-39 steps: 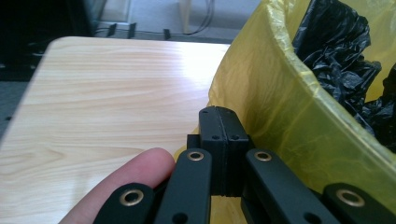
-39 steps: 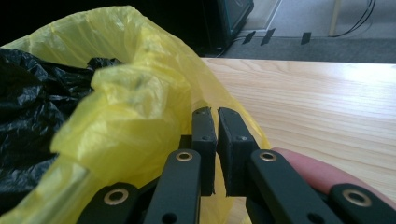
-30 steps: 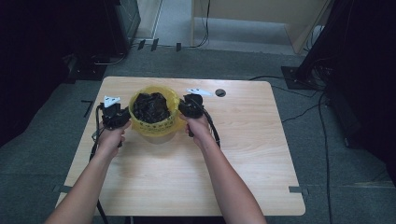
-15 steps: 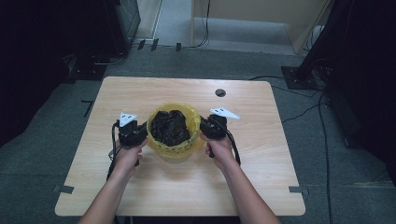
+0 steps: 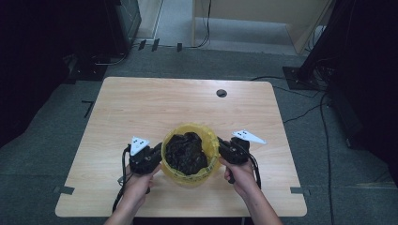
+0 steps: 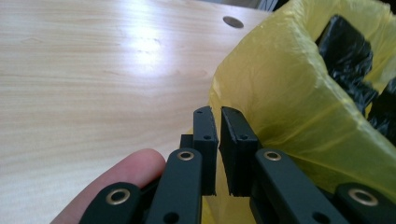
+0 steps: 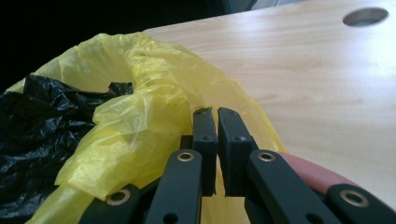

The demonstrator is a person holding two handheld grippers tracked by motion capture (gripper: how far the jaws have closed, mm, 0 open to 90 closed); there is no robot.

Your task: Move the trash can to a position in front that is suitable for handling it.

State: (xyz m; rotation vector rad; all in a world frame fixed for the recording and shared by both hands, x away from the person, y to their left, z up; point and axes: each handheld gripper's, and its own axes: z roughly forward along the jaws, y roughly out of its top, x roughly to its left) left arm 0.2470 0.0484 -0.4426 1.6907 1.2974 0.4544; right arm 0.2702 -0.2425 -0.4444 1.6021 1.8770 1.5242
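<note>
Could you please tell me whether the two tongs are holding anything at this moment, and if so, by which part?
Both are shut on the yellow bag: the left tongs pinch its plastic on one side, the right tongs on the opposite side, near the rim.

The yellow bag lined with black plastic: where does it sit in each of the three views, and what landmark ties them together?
High view: yellow bag sits low centre on the table, between the two claws.
Left gripper view: it fills the right side, just behind the near-closed jaws.
Right gripper view: it fills the left and centre, around the jaws.
Shared landmark: the round hole in the tabletop, also at top centre-right and top right.
</note>
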